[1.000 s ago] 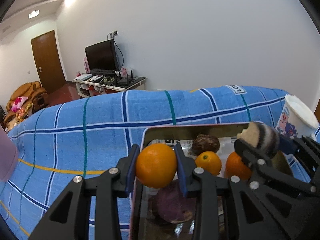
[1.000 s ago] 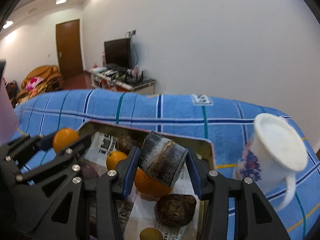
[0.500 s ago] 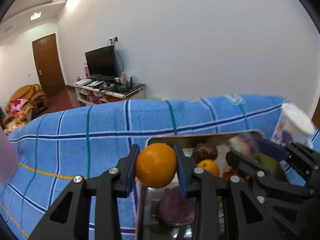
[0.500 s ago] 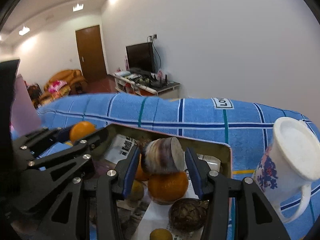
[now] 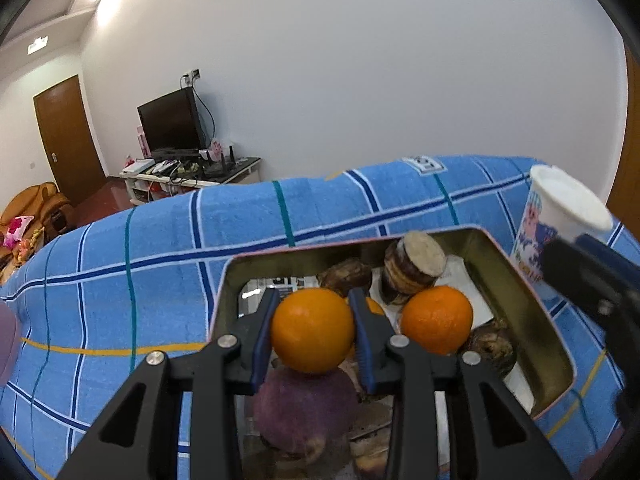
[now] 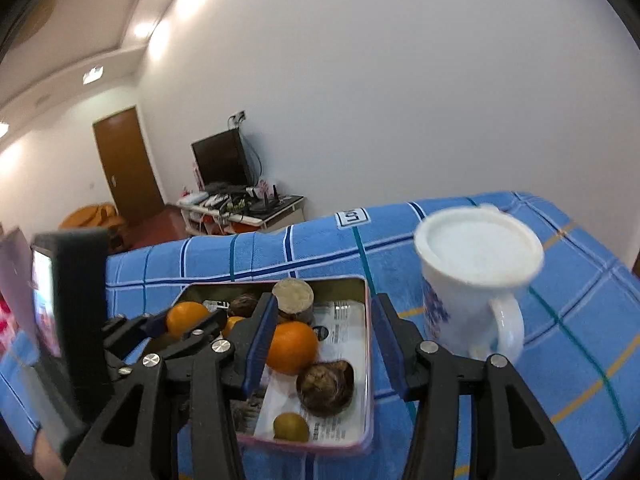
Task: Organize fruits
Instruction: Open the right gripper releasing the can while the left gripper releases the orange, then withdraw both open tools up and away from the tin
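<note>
- Left wrist view: my left gripper [image 5: 313, 330] is clamped on an orange [image 5: 312, 329]; both blue pads press its sides, and I hold it above the near part of the metal tin [image 5: 516, 280].
- Under the held orange lies a purple round fruit [image 5: 306, 408] inside the tin.
- To the right of it a second orange [image 5: 437, 318] rests in the tin, and behind this one stands a cut striped chunk [image 5: 414, 266] with its pale face turned up.
- A dark brown fruit [image 5: 346, 276] lies at the far side of the tin, another dark one [image 5: 490, 350] at the right wall.
- The tin stands on a blue checked cloth [image 5: 160, 248]; a white mug [image 5: 556, 220] stands just beside its right far corner.
- Right wrist view: my right gripper [image 6: 324, 336] is spread apart and holds nothing; it hovers above the tin [image 6: 366, 320].
- Between the fingers I see an orange [image 6: 292, 346], a brown wrinkled fruit [image 6: 325, 388] and a small yellow-green fruit [image 6: 291, 426] on printed paper [image 6: 344, 320].
- The striped chunk [image 6: 293, 296] stands at the far side of the tin.
- The mug [image 6: 472, 280] stands on the cloth [image 6: 580, 320] to the right of the tin, its handle toward me.
- At left, my left gripper [image 6: 187, 318] holds its orange [image 6: 186, 317].
</note>
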Action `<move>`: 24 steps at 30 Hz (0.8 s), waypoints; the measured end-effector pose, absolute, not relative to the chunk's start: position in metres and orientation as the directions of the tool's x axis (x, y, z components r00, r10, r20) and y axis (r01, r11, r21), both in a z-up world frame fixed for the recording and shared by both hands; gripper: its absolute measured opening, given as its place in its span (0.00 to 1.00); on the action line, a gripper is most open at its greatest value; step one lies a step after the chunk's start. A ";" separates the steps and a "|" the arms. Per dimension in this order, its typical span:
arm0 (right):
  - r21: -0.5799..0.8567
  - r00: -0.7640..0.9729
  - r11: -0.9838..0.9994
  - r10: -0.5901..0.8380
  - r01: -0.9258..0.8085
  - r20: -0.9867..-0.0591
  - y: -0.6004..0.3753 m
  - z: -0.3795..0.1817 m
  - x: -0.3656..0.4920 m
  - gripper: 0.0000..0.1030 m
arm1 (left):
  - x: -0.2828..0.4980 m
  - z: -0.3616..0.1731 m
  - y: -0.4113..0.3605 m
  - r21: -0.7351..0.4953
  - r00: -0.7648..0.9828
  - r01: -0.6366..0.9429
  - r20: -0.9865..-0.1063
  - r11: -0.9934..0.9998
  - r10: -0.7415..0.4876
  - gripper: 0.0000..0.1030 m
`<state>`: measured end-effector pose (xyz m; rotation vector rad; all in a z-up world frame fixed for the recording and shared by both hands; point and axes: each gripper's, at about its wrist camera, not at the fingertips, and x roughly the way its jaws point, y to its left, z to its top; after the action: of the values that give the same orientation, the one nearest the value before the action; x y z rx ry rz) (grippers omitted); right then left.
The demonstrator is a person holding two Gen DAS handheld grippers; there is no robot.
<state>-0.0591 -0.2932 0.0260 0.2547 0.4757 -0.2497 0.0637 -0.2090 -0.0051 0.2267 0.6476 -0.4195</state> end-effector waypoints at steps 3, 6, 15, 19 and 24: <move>0.224 0.868 0.921 -0.190 0.320 -0.459 -0.293 0.024 -0.070 0.50 | 0.062 -0.004 -0.208 0.114 0.747 0.406 -0.612 0.907 -0.258 0.71; 0.210 0.866 0.915 -0.225 0.346 -0.448 -0.291 0.022 -0.073 0.66 | 0.061 -0.007 -0.209 0.119 0.731 0.416 -0.634 0.902 -0.253 1.00; 0.165 0.875 0.918 -0.272 0.361 -0.401 -0.291 0.026 -0.074 0.67 | 0.052 -0.005 -0.209 0.132 0.730 0.415 -0.638 0.900 -0.243 1.00; 0.151 0.868 0.915 -0.290 0.375 -0.402 -0.292 0.025 -0.071 0.67 | 0.046 0.003 -0.196 0.117 0.770 0.370 -0.594 0.922 -0.233 1.00; 0.119 0.901 0.933 -0.288 0.341 -0.326 -0.283 0.031 -0.078 0.67 | 0.030 0.013 -0.181 0.115 0.837 0.308 -0.504 0.944 -0.212 1.00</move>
<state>-0.0781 -0.2831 0.0308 0.1750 0.3097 -0.3270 0.0299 -0.1807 0.0133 0.1955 0.5086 -0.2768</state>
